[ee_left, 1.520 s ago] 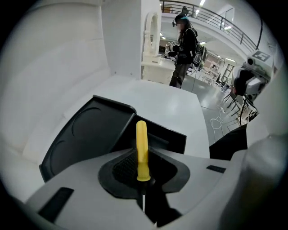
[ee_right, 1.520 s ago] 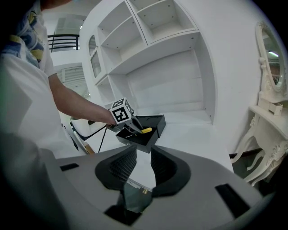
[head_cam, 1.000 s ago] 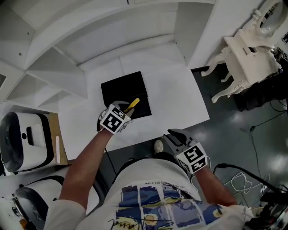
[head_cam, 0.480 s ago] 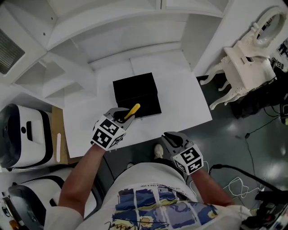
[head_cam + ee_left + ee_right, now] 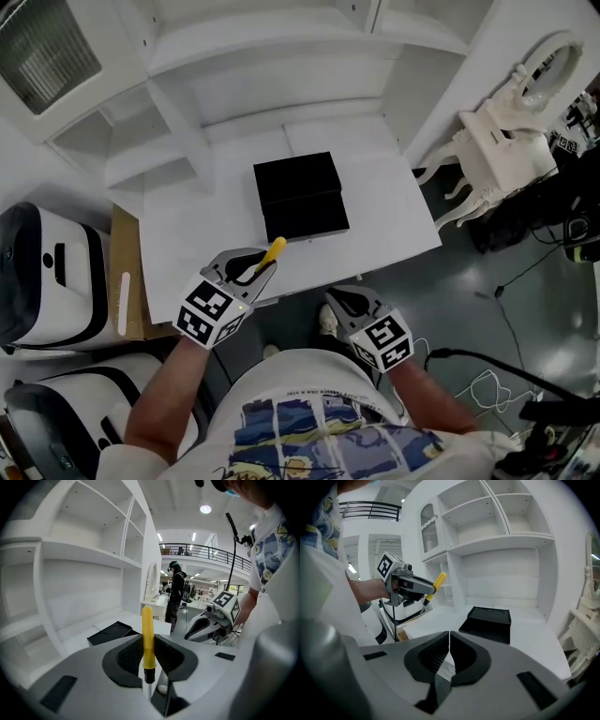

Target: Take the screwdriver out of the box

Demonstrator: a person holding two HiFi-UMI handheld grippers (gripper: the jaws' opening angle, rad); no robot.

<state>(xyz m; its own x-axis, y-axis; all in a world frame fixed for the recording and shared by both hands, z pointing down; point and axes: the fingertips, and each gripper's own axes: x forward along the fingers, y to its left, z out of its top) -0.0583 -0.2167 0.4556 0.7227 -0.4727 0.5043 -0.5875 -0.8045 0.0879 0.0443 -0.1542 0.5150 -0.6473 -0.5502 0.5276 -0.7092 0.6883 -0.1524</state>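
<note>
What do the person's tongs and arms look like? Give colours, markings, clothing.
Left tongs and right tongs (closing, empty): grey shells, black ribbed pads, each with a white cube bearing black square markers. Bare forearms; white shirt with blue print.

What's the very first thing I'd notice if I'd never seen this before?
The bright yellow screwdriver pops out first, pinched in the left tongs near the front edge of the white table. Next comes the open black box, very dark in the middle of that white table, with white shelves behind it.
</note>
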